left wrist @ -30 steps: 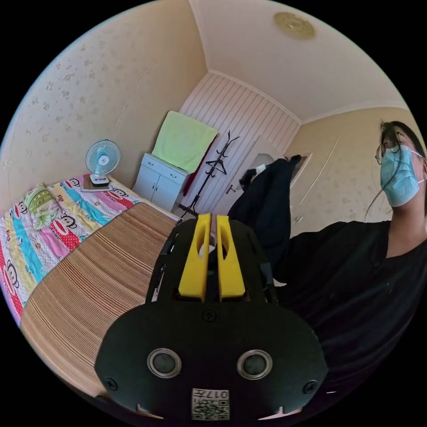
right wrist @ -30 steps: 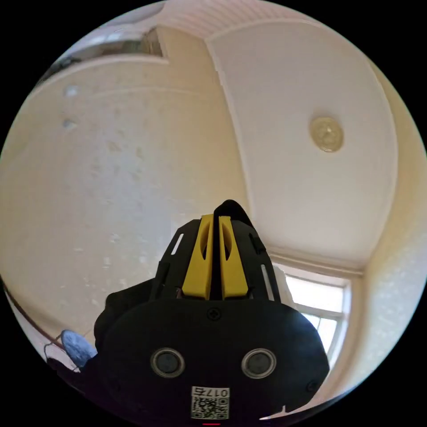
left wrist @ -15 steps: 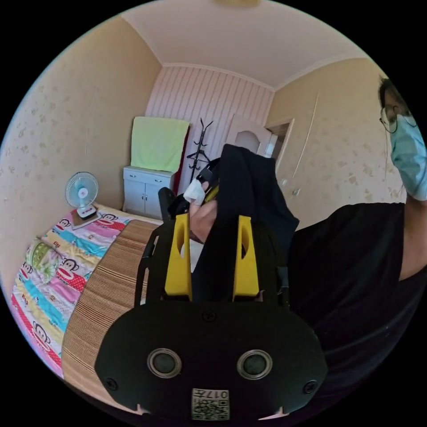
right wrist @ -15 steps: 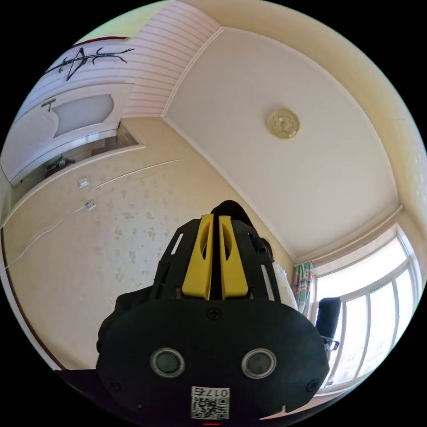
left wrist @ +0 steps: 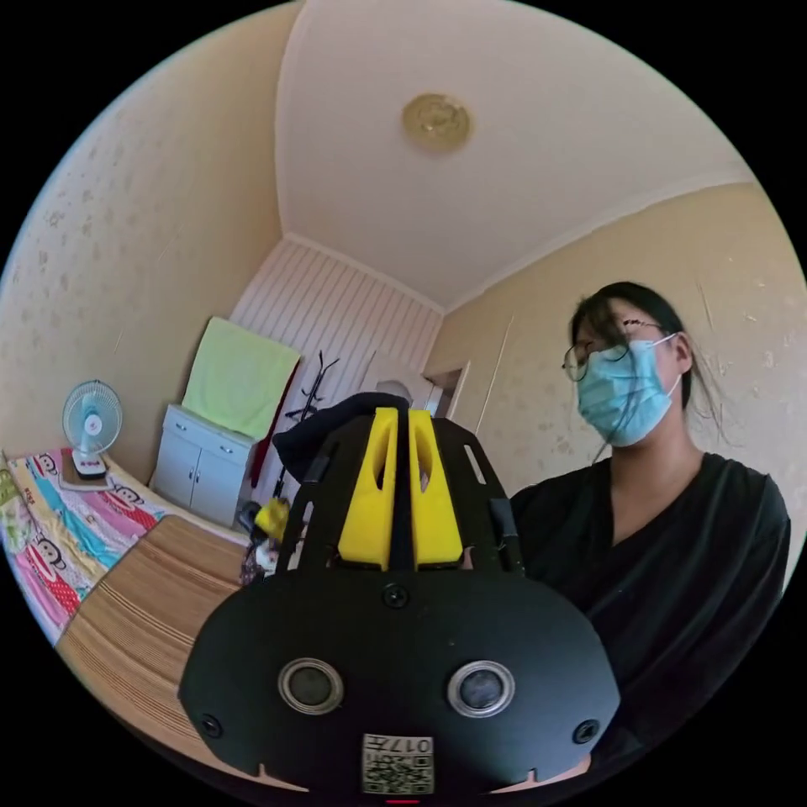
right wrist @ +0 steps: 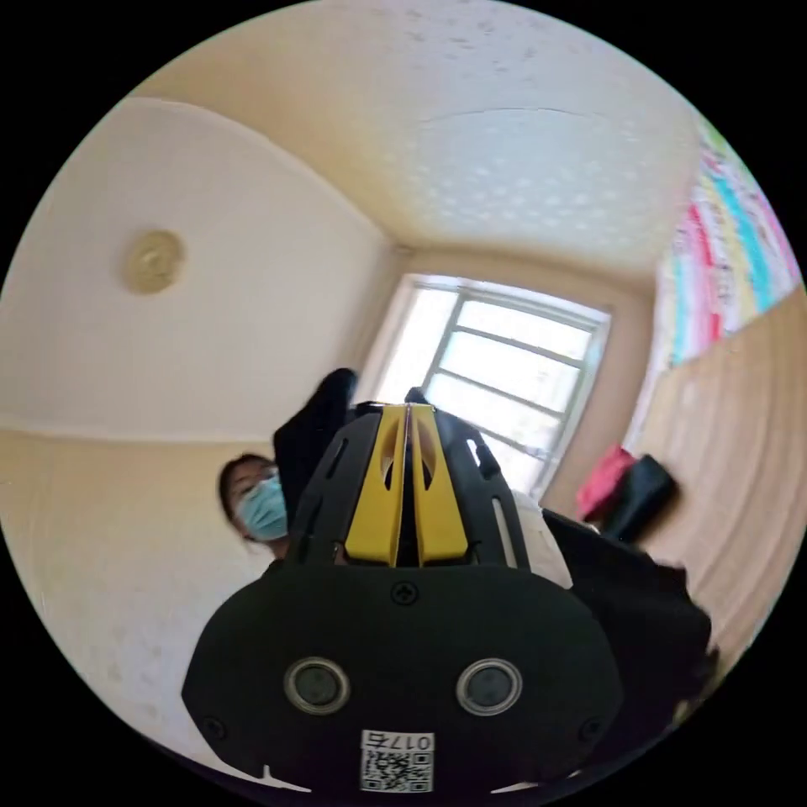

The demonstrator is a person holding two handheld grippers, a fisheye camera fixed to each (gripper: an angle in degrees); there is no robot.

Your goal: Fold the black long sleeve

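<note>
In the left gripper view my left gripper [left wrist: 402,414] has its yellow jaws shut on the black long sleeve [left wrist: 328,424], and a fold of the cloth bulges up behind their tips. Low to the left of them is a yellow bit of the other gripper [left wrist: 273,519]. In the right gripper view my right gripper [right wrist: 408,408] is shut on the black long sleeve [right wrist: 315,430] too. One lobe of cloth rises to the left of its tips, and more of it hangs at the lower right. Both grippers are held up in the air.
The person [left wrist: 664,538], in a black top, stands close on the right. A woven mat [left wrist: 147,605] lies on the bed's colourful sheet [left wrist: 50,530]. A fan [left wrist: 91,424], a white cabinet [left wrist: 197,471] and a coat rack [left wrist: 307,395] stand at the wall. A window [right wrist: 504,378] and a red and black heap [right wrist: 626,487] show.
The left gripper's jaws stood open around the black cloth half a second ago and are now shut on it. The right gripper stayed shut on the cloth. Both cameras have swung.
</note>
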